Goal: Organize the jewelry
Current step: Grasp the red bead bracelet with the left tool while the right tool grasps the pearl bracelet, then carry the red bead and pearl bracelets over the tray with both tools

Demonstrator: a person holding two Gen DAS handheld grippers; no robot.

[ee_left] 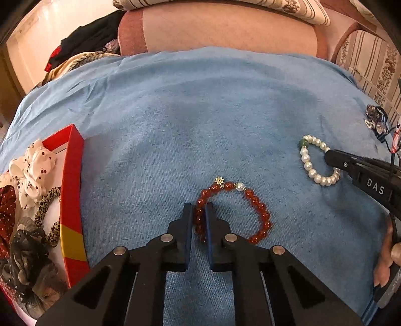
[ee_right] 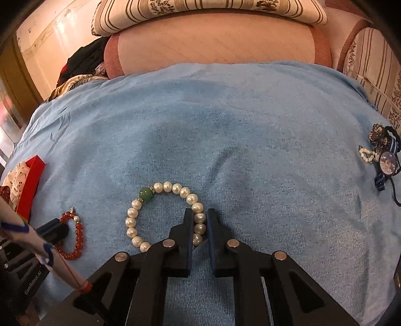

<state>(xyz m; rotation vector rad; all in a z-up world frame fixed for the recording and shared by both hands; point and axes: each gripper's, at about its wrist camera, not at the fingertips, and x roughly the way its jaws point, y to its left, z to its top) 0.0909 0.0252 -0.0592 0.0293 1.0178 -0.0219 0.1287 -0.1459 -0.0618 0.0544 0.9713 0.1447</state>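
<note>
A red bead bracelet (ee_left: 260, 213) with a gold charm and one white bead lies on the blue cloth (ee_left: 200, 112). My left gripper (ee_left: 199, 210) is shut on its left side. A white pearl bracelet (ee_right: 132, 220) with one green bead lies further right on the same cloth. My right gripper (ee_right: 199, 215) is shut on the pearl strand's right side. In the left wrist view the right gripper (ee_left: 330, 156) comes in from the right onto the pearl bracelet (ee_left: 307, 160). In the right wrist view the left gripper (ee_right: 59, 232) sits at the red bracelet (ee_right: 79, 233).
A red box (ee_left: 72, 190) holding several fabric scrunchies stands at the left edge of the cloth. A small pile of other jewelry (ee_right: 381, 153) lies at the far right. Cushions (ee_right: 213, 10) and dark clothes (ee_left: 95, 37) lie behind. A hand (ee_left: 388, 258) shows at the right.
</note>
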